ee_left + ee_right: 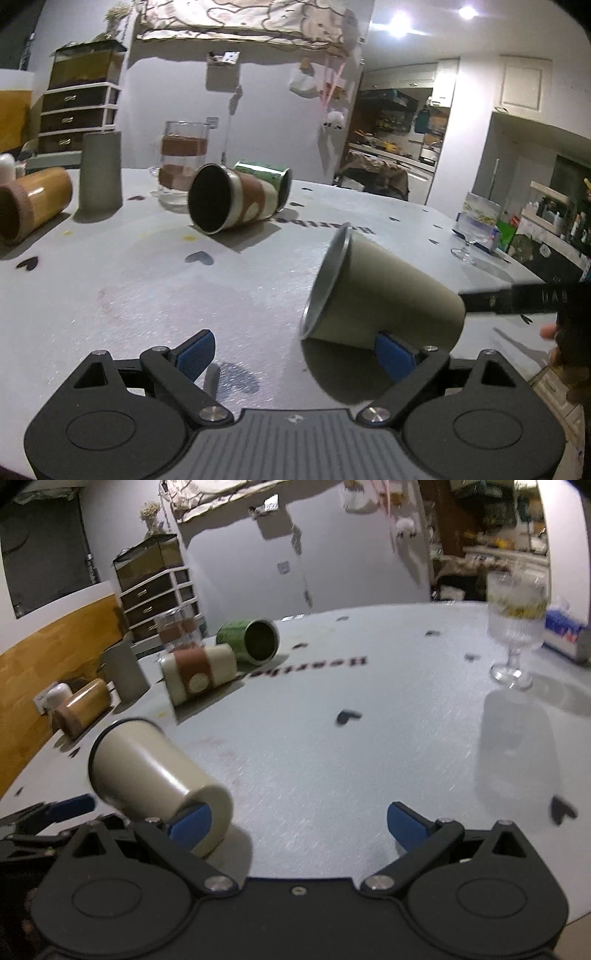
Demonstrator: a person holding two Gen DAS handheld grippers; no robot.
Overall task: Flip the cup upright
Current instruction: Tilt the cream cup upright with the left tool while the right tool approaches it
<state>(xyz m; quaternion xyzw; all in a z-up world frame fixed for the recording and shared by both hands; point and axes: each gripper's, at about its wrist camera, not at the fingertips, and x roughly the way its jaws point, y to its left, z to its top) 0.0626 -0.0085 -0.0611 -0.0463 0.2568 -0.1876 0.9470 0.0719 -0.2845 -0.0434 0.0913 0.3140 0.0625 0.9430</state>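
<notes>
- Beige cup (384, 295) is seen lying on its side on the table (129, 295), rim toward the far cups, base toward the near edge, parked between both grippers.
- Left gripper (295, 356) is spread wide with nothing held; its right pad (393, 354) sits under or against the cup, contact can't be confirmed.
- Right gripper (299, 825) is likewise wide open, its left pad (190, 823) just in front of the cup's base.
- Probably best done by pinching across the body mid-length, then rotating rim-up without knocking anything.
- Stemmed glass (515, 627) is shown whole only in the right view; the metal rim is clearest from the left.
</notes>
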